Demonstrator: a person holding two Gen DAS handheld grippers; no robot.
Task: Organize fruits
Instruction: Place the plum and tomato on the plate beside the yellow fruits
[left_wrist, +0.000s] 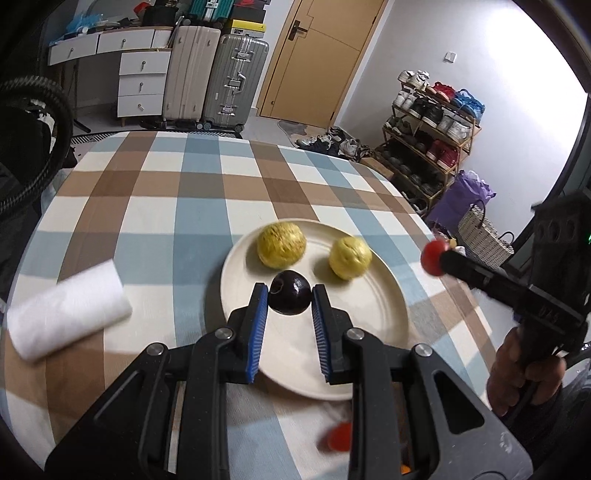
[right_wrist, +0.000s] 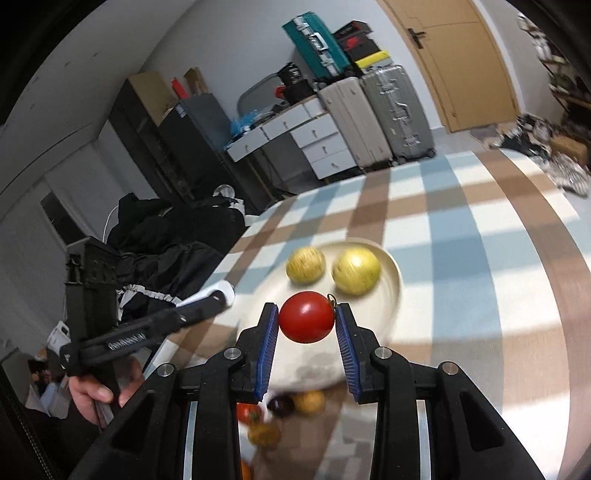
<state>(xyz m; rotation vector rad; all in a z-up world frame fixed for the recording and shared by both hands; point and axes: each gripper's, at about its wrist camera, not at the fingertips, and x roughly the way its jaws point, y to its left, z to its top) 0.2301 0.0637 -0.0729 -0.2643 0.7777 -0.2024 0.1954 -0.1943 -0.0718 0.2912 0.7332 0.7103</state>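
Note:
A cream plate (left_wrist: 369, 332) on the checked tablecloth holds two yellow fruits (left_wrist: 281, 244) (left_wrist: 349, 257). My left gripper (left_wrist: 289, 298) is shut on a dark purple plum (left_wrist: 290, 297) and holds it over the plate's near part. My right gripper (right_wrist: 306, 319) is shut on a red tomato (right_wrist: 306, 322) above the plate's (right_wrist: 391, 291) near edge; the yellow fruits (right_wrist: 306, 264) (right_wrist: 356, 270) lie beyond it. The right gripper and tomato (left_wrist: 433, 257) also show at the right in the left wrist view. The left gripper's body (right_wrist: 155, 328) shows at the left in the right wrist view.
A white paper-towel roll (left_wrist: 66, 314) lies on the table at left. Several loose fruits (right_wrist: 280, 410) lie on the table below my right gripper; a red one (left_wrist: 338, 437) shows near the front edge. Suitcases, drawers and a shoe rack stand beyond the table.

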